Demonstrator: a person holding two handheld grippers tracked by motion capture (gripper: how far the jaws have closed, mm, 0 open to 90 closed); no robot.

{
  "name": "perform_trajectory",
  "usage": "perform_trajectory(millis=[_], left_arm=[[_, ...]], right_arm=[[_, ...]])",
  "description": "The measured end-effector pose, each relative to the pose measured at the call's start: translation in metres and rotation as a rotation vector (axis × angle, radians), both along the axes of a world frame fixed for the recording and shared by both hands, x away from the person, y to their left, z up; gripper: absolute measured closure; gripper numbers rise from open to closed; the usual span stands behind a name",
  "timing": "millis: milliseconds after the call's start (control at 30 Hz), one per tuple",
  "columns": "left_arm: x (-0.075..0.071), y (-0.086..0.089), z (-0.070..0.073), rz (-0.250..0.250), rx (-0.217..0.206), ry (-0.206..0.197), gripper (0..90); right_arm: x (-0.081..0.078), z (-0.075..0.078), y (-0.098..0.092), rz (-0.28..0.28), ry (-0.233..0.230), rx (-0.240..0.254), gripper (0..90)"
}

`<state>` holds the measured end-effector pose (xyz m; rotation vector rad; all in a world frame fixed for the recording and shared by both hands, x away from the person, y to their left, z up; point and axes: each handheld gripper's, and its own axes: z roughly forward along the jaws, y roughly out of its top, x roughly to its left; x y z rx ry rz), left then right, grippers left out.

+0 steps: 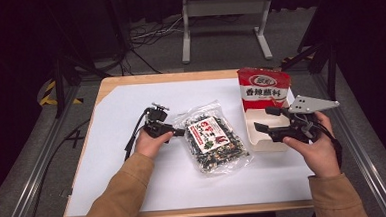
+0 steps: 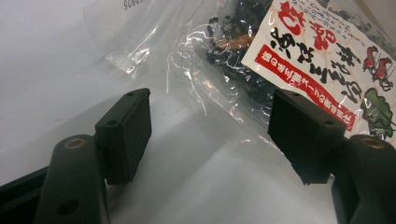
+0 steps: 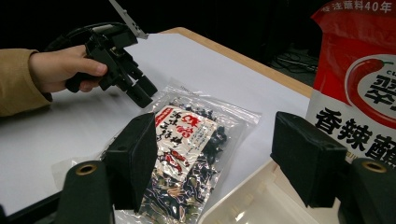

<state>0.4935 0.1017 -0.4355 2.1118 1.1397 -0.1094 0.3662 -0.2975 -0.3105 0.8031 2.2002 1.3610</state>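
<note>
A clear bag (image 1: 215,137) of dark dried bits with a red-and-white label lies flat in the middle of the white table sheet. My left gripper (image 1: 178,132) is low at the bag's left edge and open. In the left gripper view the bag's clear edge (image 2: 205,70) lies just ahead of the wide-apart jaws of the left gripper (image 2: 210,100), and the pads are not pressing on it. My right gripper (image 1: 267,119) hovers open over the left side of a white tray (image 1: 263,141). Nothing is between the jaws of the right gripper (image 3: 215,126); the bag (image 3: 187,149) lies beyond them.
A red standing pouch (image 1: 263,87) with a chili picture fills the tray's far end and shows close at the right as the pouch (image 3: 359,84) in the right gripper view. The wooden table edge (image 1: 186,212) runs along the front. A metal stand (image 1: 223,9) is on the floor behind.
</note>
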Motion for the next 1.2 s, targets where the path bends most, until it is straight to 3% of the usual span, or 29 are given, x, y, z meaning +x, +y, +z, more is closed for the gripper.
perform_trajectory(millis=[333, 467, 633, 967, 1200], left_arm=[[0.0022, -0.0062, 0.0014, 0.001, -0.004, -0.011, 30.6], [0.0019, -0.0061, 0.004, 0.019, -0.04, -0.02, 31.2], [0.003, -0.0059, 0.0008, 0.031, -0.003, 0.008, 31.1], [0.0021, -0.0086, 0.0015, 0.02, 0.014, 0.007, 33.0], [0.0033, -0.0066, 0.0033, 0.047, 0.022, 0.04, 35.5]], right_arm=[[0.0002, -0.0008, 0.001, 0.001, 0.007, 0.007, 30.4], [0.0003, -0.0009, 0.0011, 0.004, 0.007, 0.009, 30.4], [0.0001, -0.0011, 0.0006, 0.002, 0.008, 0.01, 30.4], [0.001, -0.0024, 0.0025, 0.007, 0.012, 0.005, 30.1], [0.0014, -0.0029, 0.001, 0.006, 0.009, 0.005, 29.9]])
